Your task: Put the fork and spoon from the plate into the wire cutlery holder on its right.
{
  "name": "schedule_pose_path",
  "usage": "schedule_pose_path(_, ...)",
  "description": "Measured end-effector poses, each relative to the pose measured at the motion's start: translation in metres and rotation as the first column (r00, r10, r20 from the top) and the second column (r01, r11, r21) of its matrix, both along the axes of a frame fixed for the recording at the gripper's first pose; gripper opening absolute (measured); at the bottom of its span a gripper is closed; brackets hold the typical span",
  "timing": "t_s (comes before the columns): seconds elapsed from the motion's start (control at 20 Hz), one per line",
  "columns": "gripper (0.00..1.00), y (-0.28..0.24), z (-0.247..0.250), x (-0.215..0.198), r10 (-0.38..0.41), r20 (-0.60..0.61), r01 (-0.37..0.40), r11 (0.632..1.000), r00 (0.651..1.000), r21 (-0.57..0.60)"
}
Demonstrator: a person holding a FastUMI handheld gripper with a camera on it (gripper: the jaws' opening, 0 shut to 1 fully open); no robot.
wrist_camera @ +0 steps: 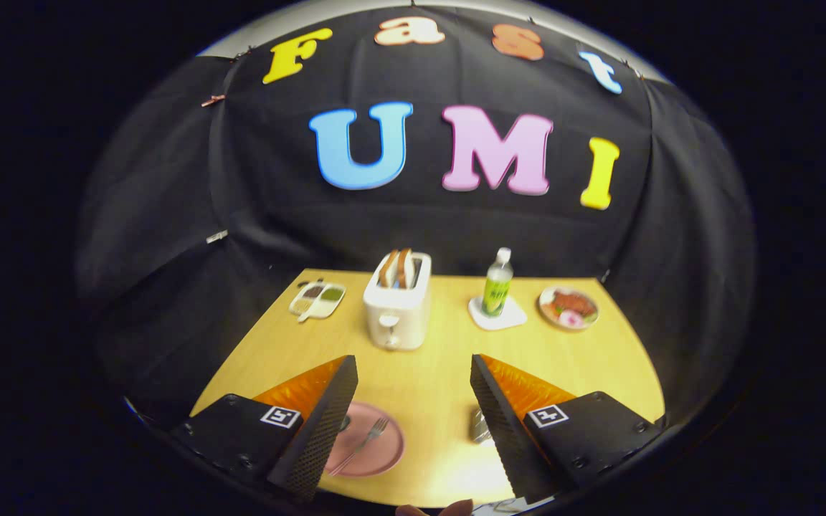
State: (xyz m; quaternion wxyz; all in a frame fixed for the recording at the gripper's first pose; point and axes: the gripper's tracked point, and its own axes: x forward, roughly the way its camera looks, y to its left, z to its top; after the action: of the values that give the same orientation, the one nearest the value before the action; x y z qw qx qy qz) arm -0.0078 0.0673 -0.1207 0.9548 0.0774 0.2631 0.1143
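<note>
While claw [413,387] gapes, silver fork [361,444] on pink plate [384,462]

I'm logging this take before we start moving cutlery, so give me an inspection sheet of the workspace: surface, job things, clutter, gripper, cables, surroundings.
Surface: light wooden table, lit brightly near the fingers.
Job's things: pink plate beside the left finger, fork lying on it; spoon hidden or too unclear to confirm. Wire cutlery holder partly behind the right finger.
Clutter: white toaster with bread slices in it, divided dish, green bottle on a white coaster, plate of food, all beyond the fingers.
Gripper: gripper open, holding nothing, above the table.
Cables: nothing seen.
Surroundings: black cloth wall.
</note>
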Motion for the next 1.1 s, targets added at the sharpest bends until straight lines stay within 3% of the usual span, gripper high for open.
schedule_pose_path(0.15,0.98,0.033,-0.051,-0.022,0.100,-0.240,-0.080,0.992,0.966,0.094)
schedule_pose_path(0.4,0.98,0.073,-0.126,-0.052,0.209,-0.489,-0.148,0.976,0.847,0.161)
schedule_pose_path(0.55,0.96,0.091,-0.168,-0.063,0.209,-0.609,-0.129,0.976,0.765,0.173)
schedule_pose_path(0.65,0.95,0.097,-0.188,-0.063,0.207,-0.652,-0.131,0.978,0.730,0.164)
schedule_pose_path(0.95,0.90,0.113,-0.240,-0.070,0.156,-0.739,-0.126,0.987,0.656,0.097)
schedule_pose_path(1.1,0.79,0.118,-0.258,-0.076,0.127,-0.766,-0.127,0.990,0.630,0.060)
